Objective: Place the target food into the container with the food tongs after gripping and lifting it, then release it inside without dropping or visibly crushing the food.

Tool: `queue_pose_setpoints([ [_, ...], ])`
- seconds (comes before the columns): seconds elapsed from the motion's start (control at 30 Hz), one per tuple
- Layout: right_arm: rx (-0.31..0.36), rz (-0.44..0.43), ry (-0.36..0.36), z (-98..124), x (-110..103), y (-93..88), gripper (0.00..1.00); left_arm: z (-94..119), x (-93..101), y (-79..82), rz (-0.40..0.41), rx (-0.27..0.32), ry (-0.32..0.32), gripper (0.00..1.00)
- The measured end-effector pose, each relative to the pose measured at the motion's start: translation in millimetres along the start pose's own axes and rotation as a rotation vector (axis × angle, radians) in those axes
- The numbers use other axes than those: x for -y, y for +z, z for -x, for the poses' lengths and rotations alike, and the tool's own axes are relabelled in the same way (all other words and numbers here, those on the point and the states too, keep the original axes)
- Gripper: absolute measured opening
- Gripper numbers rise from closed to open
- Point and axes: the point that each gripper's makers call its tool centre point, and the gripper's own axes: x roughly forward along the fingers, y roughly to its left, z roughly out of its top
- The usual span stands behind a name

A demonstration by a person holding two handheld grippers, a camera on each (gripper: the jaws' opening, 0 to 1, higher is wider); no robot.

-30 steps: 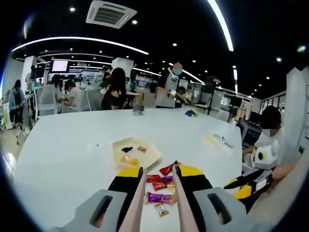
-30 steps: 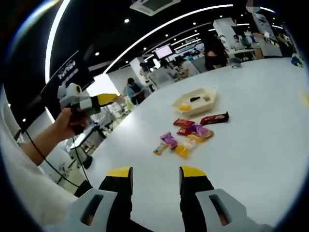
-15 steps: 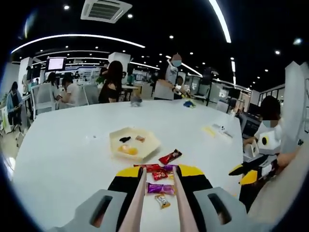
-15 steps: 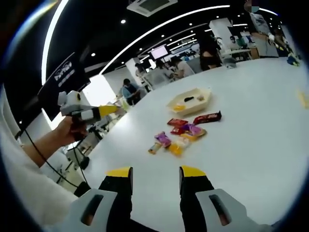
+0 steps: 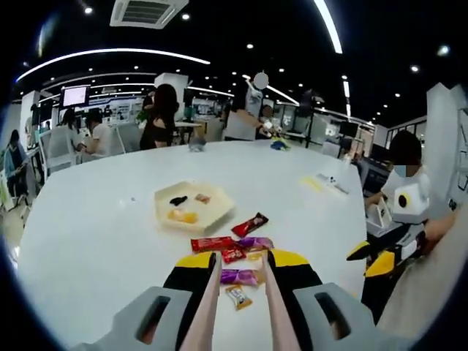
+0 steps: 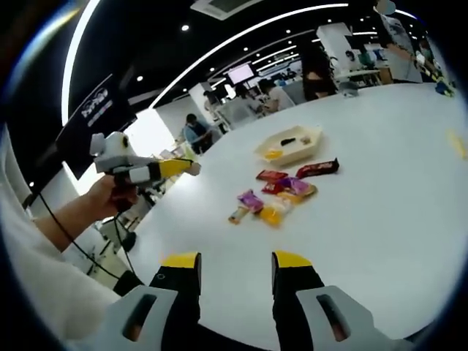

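Between the jaws of my left gripper run the two pale arms of the food tongs, and the gripper is shut on them. Their tips hang over a scatter of wrapped snacks: a red packet, a dark red bar, a purple one and a small candy. Beyond lies the cream tray holding a few pieces. My right gripper is open and empty, short of the snack pile and the tray.
The snacks lie on a wide white table. In the right gripper view a hand holds the left gripper off the table's left side. The right gripper shows at the table's right edge. People sit at desks far behind.
Both views have shifted with the hands. The tongs' tips now sit a little farther back from the tray. In the right gripper view the left gripper has edged toward the snack pile.
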Motion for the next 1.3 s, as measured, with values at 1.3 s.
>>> queue_pose_setpoints([
  [1.3, -0.067, 0.008, -0.033, 18, 16, -4.9, 0.38, -34, 2.8, -61.4, 0.061, -0.153, 0.06, 0.27],
])
